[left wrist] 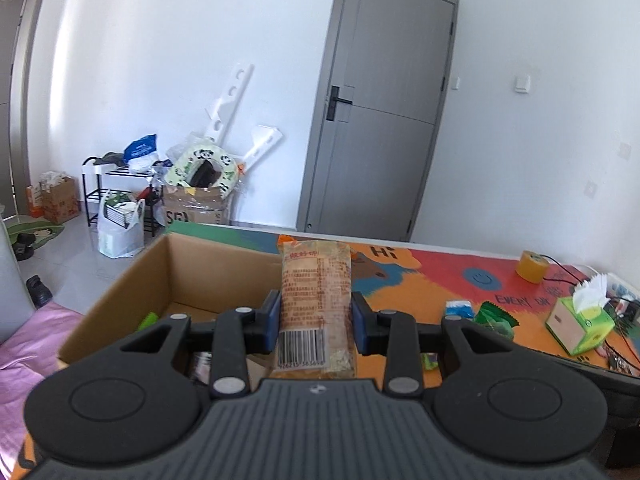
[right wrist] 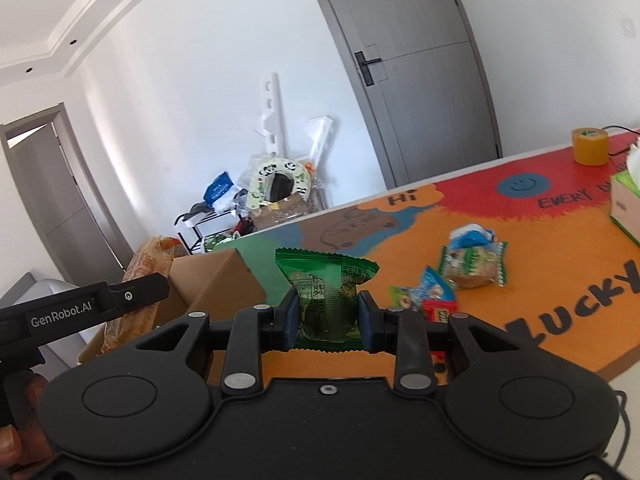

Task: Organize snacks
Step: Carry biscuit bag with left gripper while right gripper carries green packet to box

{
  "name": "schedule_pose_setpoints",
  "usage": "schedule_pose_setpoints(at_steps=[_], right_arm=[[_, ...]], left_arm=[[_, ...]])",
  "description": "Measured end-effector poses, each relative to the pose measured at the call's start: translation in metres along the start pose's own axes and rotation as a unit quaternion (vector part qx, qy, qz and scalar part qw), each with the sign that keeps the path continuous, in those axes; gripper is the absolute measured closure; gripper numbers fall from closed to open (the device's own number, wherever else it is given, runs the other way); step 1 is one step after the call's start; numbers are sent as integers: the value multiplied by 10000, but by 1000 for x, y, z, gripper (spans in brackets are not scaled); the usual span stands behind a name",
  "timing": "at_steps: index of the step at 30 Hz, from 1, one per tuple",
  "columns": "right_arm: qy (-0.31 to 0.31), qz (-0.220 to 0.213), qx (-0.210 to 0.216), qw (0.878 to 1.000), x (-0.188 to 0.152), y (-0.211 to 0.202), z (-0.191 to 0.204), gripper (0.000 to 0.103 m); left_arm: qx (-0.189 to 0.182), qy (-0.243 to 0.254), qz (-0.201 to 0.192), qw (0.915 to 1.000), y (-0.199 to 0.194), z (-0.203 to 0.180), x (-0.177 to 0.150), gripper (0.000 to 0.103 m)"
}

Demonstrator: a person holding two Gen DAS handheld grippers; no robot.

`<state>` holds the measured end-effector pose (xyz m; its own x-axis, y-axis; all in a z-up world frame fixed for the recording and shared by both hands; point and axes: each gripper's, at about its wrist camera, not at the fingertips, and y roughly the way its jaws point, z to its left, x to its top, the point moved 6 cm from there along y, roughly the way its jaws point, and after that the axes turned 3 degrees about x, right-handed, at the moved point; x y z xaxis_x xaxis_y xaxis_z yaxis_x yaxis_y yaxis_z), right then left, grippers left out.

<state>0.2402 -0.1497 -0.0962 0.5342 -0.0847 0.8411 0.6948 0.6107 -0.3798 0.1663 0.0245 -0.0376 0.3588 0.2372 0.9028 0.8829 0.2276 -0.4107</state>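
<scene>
My left gripper (left wrist: 316, 320) is shut on an orange snack packet (left wrist: 316, 292) with a barcode, held upright above the right side of an open cardboard box (left wrist: 132, 280). My right gripper (right wrist: 328, 312) is shut on a green snack packet (right wrist: 326, 280), held above the orange mat beside the box (right wrist: 216, 276). The left gripper and its orange packet (right wrist: 140, 276) show at the left of the right wrist view. Several loose snacks (right wrist: 472, 256) lie on the mat to the right; a red one (right wrist: 439, 310) lies near my right finger.
The table carries a colourful mat (right wrist: 560, 240). A green tissue box (left wrist: 580, 324) and a yellow tape roll (left wrist: 530, 266) stand at its far right, with black cables. A green packet (left wrist: 494, 316) lies near. A pink cloth (left wrist: 24, 344) lies left of the box.
</scene>
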Motion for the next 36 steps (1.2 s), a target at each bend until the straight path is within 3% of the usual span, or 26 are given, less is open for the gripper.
schedule_pose_setpoints(at_steps=[12, 23, 36], right_arm=[[-249, 11, 316, 9992, 8, 16, 41, 72], [-465, 214, 460, 9976, 9, 45, 75, 72], [-590, 387, 437, 9966, 6, 75, 101, 72]], left_arm=[[321, -259, -71, 9991, 0, 45, 15, 69], [584, -528, 96, 9968, 20, 91, 15, 69], [531, -655, 321, 9959, 51, 115, 11, 66]])
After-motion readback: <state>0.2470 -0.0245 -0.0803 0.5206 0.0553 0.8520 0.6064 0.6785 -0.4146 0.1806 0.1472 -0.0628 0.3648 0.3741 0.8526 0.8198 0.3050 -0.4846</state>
